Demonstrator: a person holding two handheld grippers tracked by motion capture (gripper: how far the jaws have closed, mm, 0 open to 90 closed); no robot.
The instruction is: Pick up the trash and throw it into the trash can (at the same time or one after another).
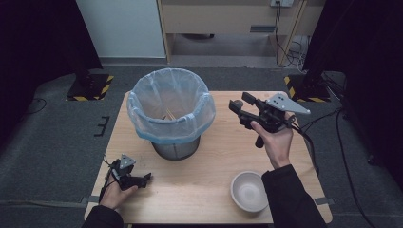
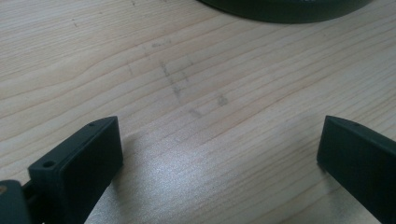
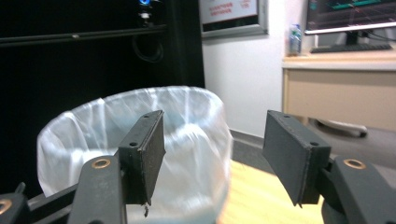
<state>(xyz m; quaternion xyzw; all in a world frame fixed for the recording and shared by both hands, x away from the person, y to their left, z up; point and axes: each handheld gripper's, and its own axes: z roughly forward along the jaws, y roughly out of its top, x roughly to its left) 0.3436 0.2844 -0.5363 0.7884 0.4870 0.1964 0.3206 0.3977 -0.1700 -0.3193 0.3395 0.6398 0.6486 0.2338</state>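
Plainly — mesh bin [image 1: 171,114], pale-blue liner [image 1: 142,107] — upright.

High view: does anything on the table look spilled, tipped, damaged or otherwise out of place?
Nothing stands out. The waste bin stands upright with its liner bag folded evenly over the rim, the bowl sits upright and looks empty near the table's front edge, and no spill shows on the wood. Faint grey scuffs mark the tabletop, ordinary wear.

bin [image 2: 285,7] cut off by top edge; bin contents [image 1: 170,114] too small to tell
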